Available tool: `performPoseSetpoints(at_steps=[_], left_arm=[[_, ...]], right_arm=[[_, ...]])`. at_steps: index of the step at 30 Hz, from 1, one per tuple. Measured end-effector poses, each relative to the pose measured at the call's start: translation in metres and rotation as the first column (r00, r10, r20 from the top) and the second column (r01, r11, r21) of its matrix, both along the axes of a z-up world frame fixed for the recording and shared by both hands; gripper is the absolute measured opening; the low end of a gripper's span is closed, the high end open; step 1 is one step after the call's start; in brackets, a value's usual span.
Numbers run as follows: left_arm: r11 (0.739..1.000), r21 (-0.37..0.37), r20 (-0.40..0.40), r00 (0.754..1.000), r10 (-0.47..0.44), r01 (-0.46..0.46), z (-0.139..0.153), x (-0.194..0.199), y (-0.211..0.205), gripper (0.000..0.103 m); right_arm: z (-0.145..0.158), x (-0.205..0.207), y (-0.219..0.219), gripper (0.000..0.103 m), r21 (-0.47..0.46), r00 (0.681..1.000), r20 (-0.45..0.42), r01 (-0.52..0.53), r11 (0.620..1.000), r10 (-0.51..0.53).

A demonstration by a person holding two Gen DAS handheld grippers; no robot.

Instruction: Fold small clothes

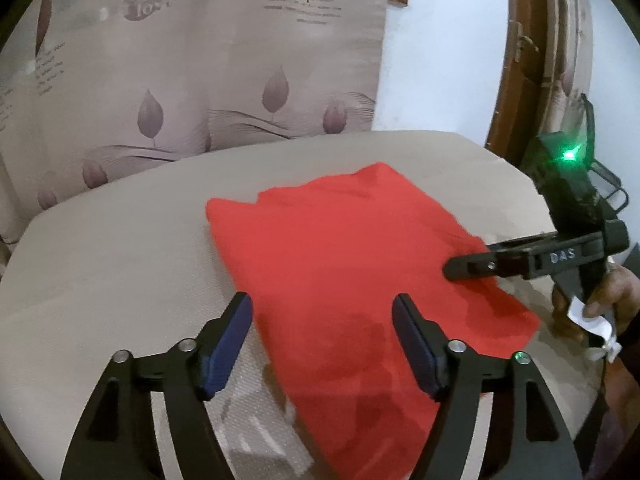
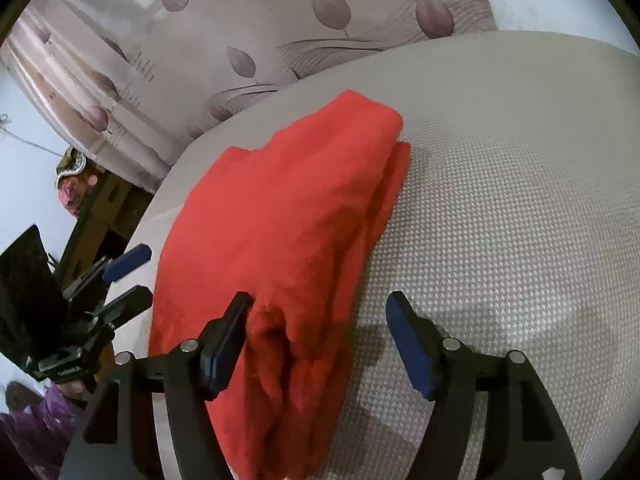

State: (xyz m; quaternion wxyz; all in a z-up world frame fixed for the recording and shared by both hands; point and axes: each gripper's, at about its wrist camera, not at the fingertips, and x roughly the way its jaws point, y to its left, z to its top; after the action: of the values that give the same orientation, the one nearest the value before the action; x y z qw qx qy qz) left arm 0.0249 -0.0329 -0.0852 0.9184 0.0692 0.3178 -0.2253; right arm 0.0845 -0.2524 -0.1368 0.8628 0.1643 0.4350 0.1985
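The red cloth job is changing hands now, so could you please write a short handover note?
Left gripper: open, holding nothing, over the near edge of the red cloth.
Right gripper: open, with a bunched edge of the cloth between its jaws but not clamped.
The cloth lies folded in layers on the beige table.
Left: probably check the fold and tidy that bunched edge.

One red garment (image 1: 352, 280), folded, lies at frame centre on one beige woven counter (image 1: 120, 256). Two grippers: the left gripper (image 1: 322, 344) at lower centre, the right gripper (image 1: 472, 266) at right, each with two fingers. One leaf-printed curtain (image 1: 180, 80) fills the upper left.
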Motion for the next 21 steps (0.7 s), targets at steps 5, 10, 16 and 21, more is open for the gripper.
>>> performPoseSetpoints(at_steps=[5, 10, 16, 21], left_arm=[[0.999, 0.018, -0.009, 1.000, 0.029, -0.029, -0.007, 0.015, 0.004, 0.080], [0.998, 0.044, -0.033, 0.998, 0.050, -0.048, -0.015, 0.025, 0.004, 0.086], [0.998, 0.034, -0.041, 0.998, 0.051, -0.050, -0.017, 0.030, 0.007, 0.092], [1.000, -0.009, -0.091, 0.996, 0.025, -0.026, -0.021, 0.039, 0.010, 0.094]], right_arm=[[-0.001, 0.003, 0.004, 0.069, 0.002, 1.000, 0.014, -0.026, 1.000, 0.026], [-0.003, 0.007, 0.002, 0.069, 0.024, 0.998, 0.024, -0.050, 0.998, 0.049], [-0.003, 0.012, 0.003, 0.069, 0.031, 0.997, 0.031, -0.074, 0.997, 0.073], [-0.004, 0.012, 0.005, 0.069, 0.027, 0.995, 0.038, -0.089, 0.996, 0.088]])
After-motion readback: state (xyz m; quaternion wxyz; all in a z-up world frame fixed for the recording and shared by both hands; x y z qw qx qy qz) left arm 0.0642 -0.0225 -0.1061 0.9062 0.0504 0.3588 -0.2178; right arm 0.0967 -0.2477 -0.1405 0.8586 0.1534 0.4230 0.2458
